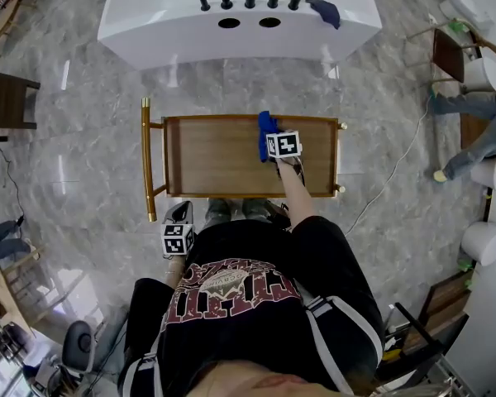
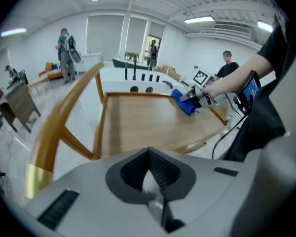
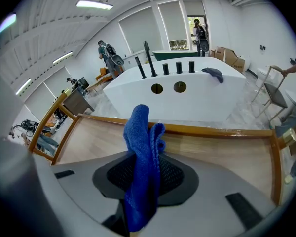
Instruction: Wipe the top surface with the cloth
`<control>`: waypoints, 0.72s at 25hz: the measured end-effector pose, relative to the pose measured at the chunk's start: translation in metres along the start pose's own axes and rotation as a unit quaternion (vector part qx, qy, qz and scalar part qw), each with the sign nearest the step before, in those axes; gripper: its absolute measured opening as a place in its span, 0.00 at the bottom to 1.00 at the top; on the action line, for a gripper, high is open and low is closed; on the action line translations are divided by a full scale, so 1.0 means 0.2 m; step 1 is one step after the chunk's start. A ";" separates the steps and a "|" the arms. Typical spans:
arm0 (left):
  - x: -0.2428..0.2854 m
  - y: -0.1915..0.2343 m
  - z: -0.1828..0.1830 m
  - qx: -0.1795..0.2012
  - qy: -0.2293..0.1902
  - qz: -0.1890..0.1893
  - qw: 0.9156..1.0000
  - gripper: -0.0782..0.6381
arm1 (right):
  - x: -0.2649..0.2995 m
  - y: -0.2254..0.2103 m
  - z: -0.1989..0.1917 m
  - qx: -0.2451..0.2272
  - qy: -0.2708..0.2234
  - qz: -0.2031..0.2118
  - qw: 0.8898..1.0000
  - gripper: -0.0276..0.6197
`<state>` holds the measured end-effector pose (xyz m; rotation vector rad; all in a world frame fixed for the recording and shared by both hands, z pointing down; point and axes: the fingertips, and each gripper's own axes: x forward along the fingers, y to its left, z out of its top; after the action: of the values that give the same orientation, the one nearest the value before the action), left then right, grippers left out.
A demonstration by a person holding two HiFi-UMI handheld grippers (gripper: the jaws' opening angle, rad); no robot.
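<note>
The wooden trolley top [image 1: 215,155] lies in front of me, with a raised rim and a brass handle on its left. My right gripper [image 1: 271,135] is over the far right part of the top, shut on a blue cloth [image 1: 267,126] that bunches beyond its jaws. In the right gripper view the blue cloth [image 3: 143,162] stands up between the jaws of my right gripper [image 3: 144,181] over the wooden top [image 3: 222,157]. My left gripper [image 1: 178,222] hangs off the near left edge, shut with nothing in it. From the left gripper view, my left gripper [image 2: 149,181], the top [image 2: 143,125] and the cloth [image 2: 183,102] show.
A white counter [image 1: 231,19] with black posts, two holes and a dark rag [image 1: 324,11] stands beyond the trolley. A cable [image 1: 388,180] runs over the floor at right. Chairs [image 1: 455,52] and a person's legs [image 1: 471,151] are at far right, a dark table [image 1: 4,102] at left.
</note>
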<state>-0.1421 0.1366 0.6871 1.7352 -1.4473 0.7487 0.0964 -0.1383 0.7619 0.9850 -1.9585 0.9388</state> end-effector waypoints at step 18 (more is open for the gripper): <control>-0.12 0.59 0.68 0.040 -0.164 0.087 0.982 0.18 | -0.05 -0.08 -0.02 0.005 -0.008 -0.006 1.000 0.22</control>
<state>-0.2666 0.0266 0.6121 1.8763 -1.8317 0.6374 0.1159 -0.1389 0.7608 1.0113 -1.9607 0.9375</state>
